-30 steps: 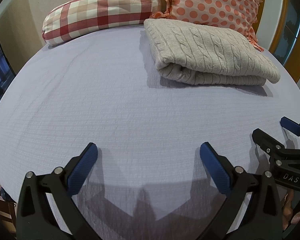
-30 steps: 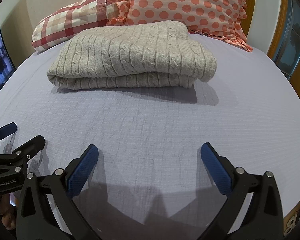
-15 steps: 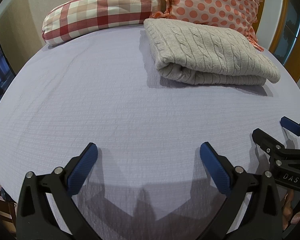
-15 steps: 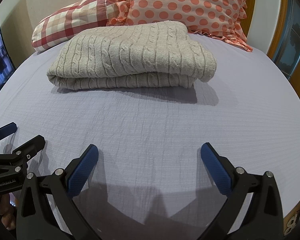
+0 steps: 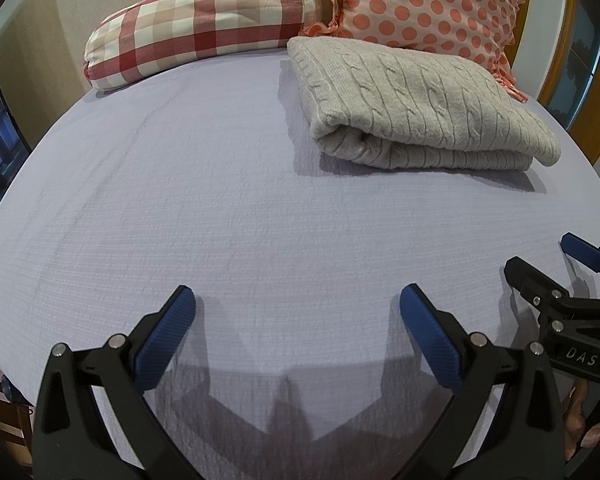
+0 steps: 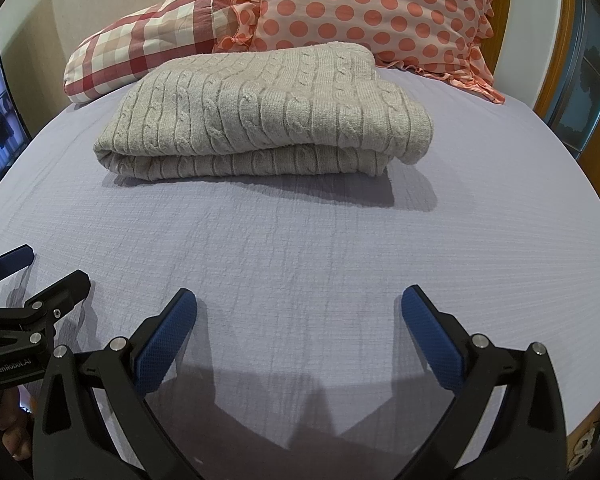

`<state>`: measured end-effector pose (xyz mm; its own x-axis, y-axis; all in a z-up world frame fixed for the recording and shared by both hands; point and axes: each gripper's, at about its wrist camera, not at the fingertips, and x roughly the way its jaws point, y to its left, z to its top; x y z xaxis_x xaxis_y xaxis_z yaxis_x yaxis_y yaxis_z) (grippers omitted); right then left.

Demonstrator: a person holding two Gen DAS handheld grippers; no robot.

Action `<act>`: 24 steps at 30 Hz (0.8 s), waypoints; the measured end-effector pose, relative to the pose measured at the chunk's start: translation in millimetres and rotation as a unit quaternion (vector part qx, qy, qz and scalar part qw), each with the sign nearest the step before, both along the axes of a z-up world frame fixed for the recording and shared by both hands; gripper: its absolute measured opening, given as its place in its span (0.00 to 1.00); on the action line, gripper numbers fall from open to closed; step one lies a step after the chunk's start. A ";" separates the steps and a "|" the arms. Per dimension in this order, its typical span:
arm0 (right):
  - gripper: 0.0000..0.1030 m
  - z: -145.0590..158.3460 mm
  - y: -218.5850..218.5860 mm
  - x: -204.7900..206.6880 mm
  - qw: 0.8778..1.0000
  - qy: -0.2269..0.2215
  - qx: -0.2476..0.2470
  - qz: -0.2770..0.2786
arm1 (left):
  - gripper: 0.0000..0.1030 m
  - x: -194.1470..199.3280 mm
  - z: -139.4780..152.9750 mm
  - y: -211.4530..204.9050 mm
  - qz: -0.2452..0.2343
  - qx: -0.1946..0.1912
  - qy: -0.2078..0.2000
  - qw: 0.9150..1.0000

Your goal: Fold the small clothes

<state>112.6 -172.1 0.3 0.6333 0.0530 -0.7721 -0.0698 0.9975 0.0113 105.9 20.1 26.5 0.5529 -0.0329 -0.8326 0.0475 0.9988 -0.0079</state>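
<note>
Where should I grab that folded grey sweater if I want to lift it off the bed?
Grip the sweater at its rounded folded edge, the left end in the right wrist view. Come in low from that side along the sheet, so both layers are pinched together; the near long side shows two separate layers that could part.

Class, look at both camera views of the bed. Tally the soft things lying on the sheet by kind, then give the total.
Folded cable-knit sweaters: 1, beige
Checked pillows: 1, red and cream
Polka-dot pillows: 1, pink with orange spots and a frill
Total: 3
</note>
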 end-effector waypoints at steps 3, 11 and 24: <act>0.99 0.0 0.1 -0.1 1.000 0.000 0.000 0.000 | 0.98 0.1 0.0 0.0 0.000 0.000 0.000 1.000; 0.99 0.1 0.2 -0.3 1.000 0.000 0.000 0.000 | 0.98 0.3 0.1 0.0 0.000 0.000 0.000 1.000; 0.99 0.0 0.3 0.0 1.000 0.000 0.000 0.000 | 0.98 1.9 -1.1 0.0 -0.003 0.000 0.012 1.000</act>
<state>112.6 -171.8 0.4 0.6334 0.0526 -0.7721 -0.0693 0.9975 0.0111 107.9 20.1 25.4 0.5332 -0.0353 -0.8452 0.0529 0.9986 -0.0084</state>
